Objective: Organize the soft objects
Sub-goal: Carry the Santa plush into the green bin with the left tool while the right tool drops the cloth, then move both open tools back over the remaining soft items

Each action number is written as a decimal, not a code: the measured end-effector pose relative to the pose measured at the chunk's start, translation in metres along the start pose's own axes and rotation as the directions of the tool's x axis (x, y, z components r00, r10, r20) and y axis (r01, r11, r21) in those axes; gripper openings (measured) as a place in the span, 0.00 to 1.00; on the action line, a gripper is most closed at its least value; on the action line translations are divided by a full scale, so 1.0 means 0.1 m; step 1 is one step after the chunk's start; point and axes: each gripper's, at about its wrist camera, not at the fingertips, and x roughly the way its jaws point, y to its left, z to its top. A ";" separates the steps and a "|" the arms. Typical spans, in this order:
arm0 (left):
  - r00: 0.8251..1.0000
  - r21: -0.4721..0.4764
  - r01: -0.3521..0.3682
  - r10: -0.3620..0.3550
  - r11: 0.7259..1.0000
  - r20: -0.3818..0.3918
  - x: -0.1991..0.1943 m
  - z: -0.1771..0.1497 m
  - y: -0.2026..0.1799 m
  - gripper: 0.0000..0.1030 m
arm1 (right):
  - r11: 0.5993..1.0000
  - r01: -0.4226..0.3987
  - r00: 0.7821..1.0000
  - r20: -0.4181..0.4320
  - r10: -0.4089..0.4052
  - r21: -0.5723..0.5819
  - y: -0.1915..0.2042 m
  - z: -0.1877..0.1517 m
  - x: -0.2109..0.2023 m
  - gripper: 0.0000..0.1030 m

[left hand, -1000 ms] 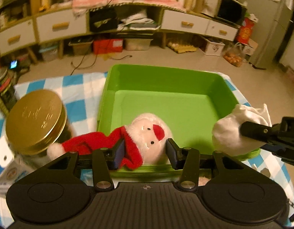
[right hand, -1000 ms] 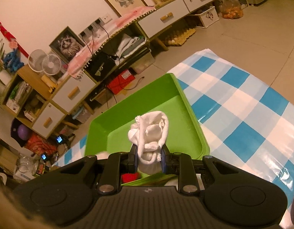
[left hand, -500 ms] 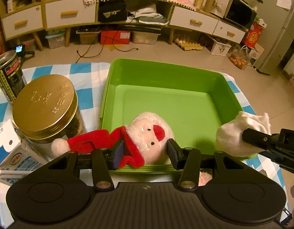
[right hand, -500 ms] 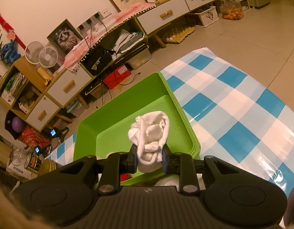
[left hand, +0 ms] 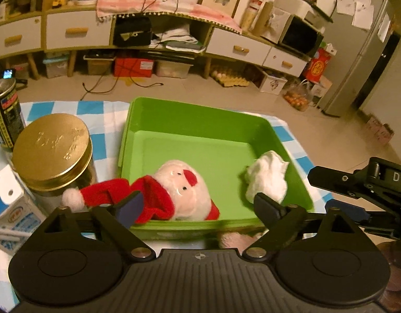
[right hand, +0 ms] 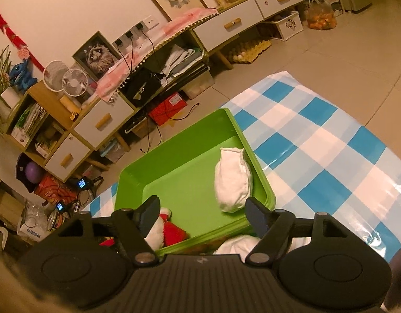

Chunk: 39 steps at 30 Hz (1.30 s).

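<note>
- Your left tongs [left hand: 197, 207] are spread wide and pinch nothing. The Santa plush toy [left hand: 174, 194] lies loose between them.
- The Santa's white head rests in the near left corner of the green bin [left hand: 190, 120]. Its red hat hangs out over the bin's left wall, toward the gold-lidded jar [left hand: 53, 147]. It looks that way because it was set down close to the edge, so I think a small push would get all of it inside.
- Your right tongs [right hand: 201, 215] are spread wide too and hold nothing.
- The white cloth bundle [right hand: 233, 180] lies in the bin, right against the right wall. It leans there because the wall props it up, so it should stay put.
- Both soft things sit in the bin on the blue and white checked bench [right hand: 317, 151], so this part of the job looks nearly done.
- A pink fluffy thing [left hand: 235, 240] peeks out on the bench just in front of the bin, under your left tongs. A white soft thing [right hand: 238, 245] shows there in the right view. I cannot tell what they are.
- The jar, the tall can [left hand: 5, 120] and the milk carton [left hand: 11, 211] are hard things. They stand left of the bin, so leave them.
</note>
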 end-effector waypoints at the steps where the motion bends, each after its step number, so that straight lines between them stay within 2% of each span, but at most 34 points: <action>1: 1.000 -0.006 0.008 -0.008 1.000 0.004 -0.03 -0.01 0.01 0.89 | 1.000 0.000 1.000 0.001 0.000 -0.002 0.00 0.00 -0.02 0.38; 6: 0.999 0.013 0.027 -0.028 1.000 0.016 -0.19 -0.07 0.03 0.91 | 1.000 -0.008 1.000 0.005 0.008 -0.019 0.01 -0.02 -0.15 0.39; 22: 1.000 0.110 0.015 -0.017 0.994 0.014 -0.57 -0.41 0.18 0.95 | 0.987 0.001 1.000 -0.014 -0.004 -0.161 0.02 -0.29 -0.47 0.41; 25: 1.000 0.124 0.011 -0.012 0.992 0.010 -0.62 -0.50 0.24 0.95 | 0.983 -0.009 1.000 -0.013 0.006 -0.183 0.03 -0.35 -0.53 0.46; 33: 1.000 0.135 0.013 -0.011 0.991 -0.015 -0.76 -0.71 0.42 0.95 | 0.962 -0.034 0.999 -0.030 0.027 -0.273 0.05 -0.54 -0.63 0.46; 39: 0.999 0.140 0.017 -0.012 0.990 -0.035 -0.85 -0.83 0.54 0.95 | 0.941 -0.026 0.998 -0.055 0.008 -0.339 0.02 -0.68 -0.66 0.47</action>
